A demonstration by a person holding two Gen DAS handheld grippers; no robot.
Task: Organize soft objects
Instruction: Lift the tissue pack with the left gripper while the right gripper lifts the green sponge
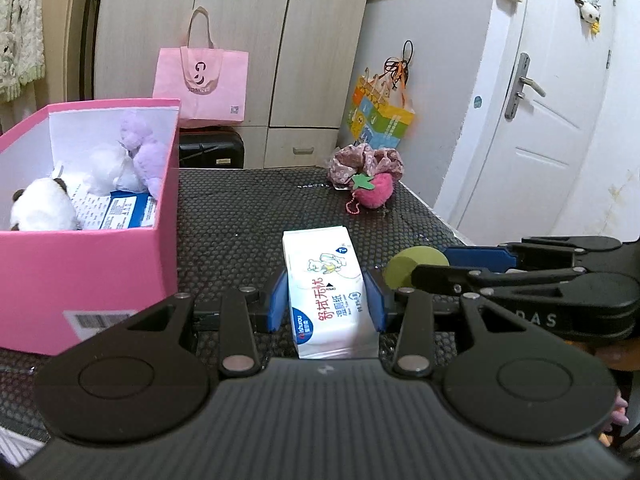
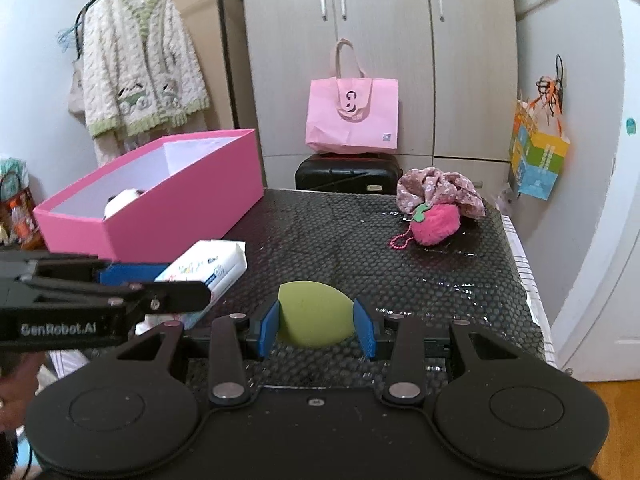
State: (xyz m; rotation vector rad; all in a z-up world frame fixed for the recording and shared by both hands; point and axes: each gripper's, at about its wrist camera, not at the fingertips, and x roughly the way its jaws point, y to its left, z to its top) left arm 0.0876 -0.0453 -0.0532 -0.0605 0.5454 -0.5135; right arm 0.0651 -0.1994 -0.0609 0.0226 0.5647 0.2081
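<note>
My left gripper (image 1: 326, 300) is shut on a white pack of wet wipes (image 1: 326, 280), its blue pads pressing both sides; the pack also shows in the right wrist view (image 2: 208, 266). My right gripper (image 2: 316, 326) is shut on a green teardrop sponge (image 2: 314, 312), which also shows in the left wrist view (image 1: 412, 266). A pink open box (image 1: 92, 276) at the left holds a panda plush (image 1: 40, 208), a white plush and a purple plush (image 1: 146, 148). A pink fluffy strawberry charm (image 2: 434, 224) and a floral scrunchie (image 2: 440, 190) lie at the table's far right.
The table is covered in a black dotted mat (image 2: 360, 256). Behind it stand a black suitcase (image 2: 348, 174) with a pink tote bag (image 2: 352, 120) on top, and wardrobe doors. A white door (image 1: 540, 120) is to the right. A knitted cardigan (image 2: 140, 68) hangs at left.
</note>
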